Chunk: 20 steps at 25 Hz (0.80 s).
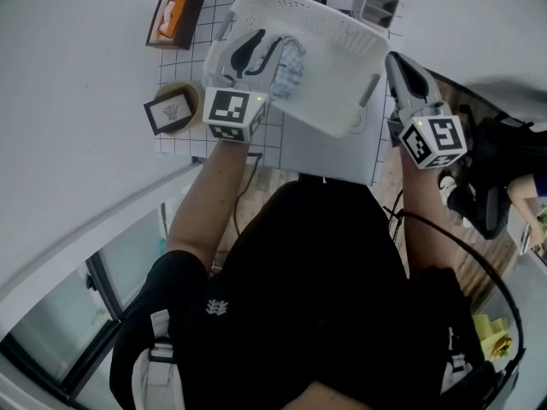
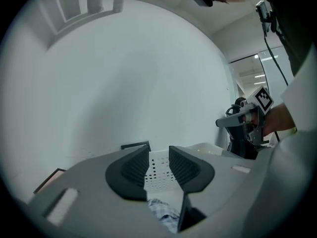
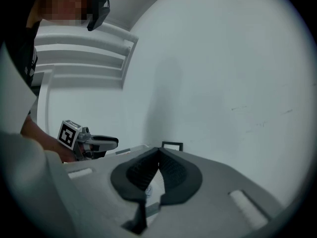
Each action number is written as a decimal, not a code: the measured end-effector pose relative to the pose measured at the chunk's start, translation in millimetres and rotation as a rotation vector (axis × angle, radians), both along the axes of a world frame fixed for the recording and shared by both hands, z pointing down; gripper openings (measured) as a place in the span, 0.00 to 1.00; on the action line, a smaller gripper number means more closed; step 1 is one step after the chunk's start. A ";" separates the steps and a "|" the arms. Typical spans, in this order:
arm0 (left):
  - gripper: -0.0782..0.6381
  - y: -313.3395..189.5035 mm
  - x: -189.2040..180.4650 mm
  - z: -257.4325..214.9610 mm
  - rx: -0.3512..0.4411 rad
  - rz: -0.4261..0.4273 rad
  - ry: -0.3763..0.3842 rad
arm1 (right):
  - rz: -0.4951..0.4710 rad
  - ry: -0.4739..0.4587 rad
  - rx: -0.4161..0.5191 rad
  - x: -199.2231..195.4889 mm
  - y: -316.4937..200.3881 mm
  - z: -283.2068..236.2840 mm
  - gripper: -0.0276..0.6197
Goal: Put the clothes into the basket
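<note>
Left hand-held gripper [image 2: 159, 157] hovering over basket [image 1: 342, 32], jaws standing spread, pinching nothing. Checked clothes [image 1: 293, 62] lying inside basket beneath it. Right hand-held gripper [image 3: 158, 155] hanging beside basket's right rim, jaws pressed together, seemingly empty. Drop step apparently ending. Next move likely calling for lifting left clear.

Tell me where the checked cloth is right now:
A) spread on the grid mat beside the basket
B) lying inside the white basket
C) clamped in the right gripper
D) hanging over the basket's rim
B: the checked cloth lies inside the white basket, below the left gripper, whose jaws stand apart with nothing between them.
</note>
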<state>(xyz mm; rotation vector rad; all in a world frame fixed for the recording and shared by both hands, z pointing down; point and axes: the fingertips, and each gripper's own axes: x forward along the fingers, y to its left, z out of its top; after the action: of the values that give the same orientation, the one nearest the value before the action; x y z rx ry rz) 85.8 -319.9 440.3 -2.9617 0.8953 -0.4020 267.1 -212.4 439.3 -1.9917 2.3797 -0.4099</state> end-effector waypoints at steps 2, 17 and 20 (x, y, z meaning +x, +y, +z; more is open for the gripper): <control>0.30 2.0 -1.2 -6.4 0.011 0.002 0.024 | -0.005 0.005 0.008 -2.6 0.1 -4.0 0.05; 0.26 -10.7 -45.0 -81.1 0.113 -0.149 0.171 | 0.003 0.089 0.121 -6.1 -26.9 -72.3 0.05; 0.25 -11.7 -55.7 -94.4 0.136 -0.183 0.190 | 0.009 0.134 0.139 -3.1 -32.3 -76.9 0.05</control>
<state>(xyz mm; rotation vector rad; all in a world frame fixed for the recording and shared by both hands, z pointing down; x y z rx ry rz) 30.1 -331.7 345.9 -2.8381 1.1680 -0.0582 264.1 -244.7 362.4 -2.0274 2.3988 -0.1096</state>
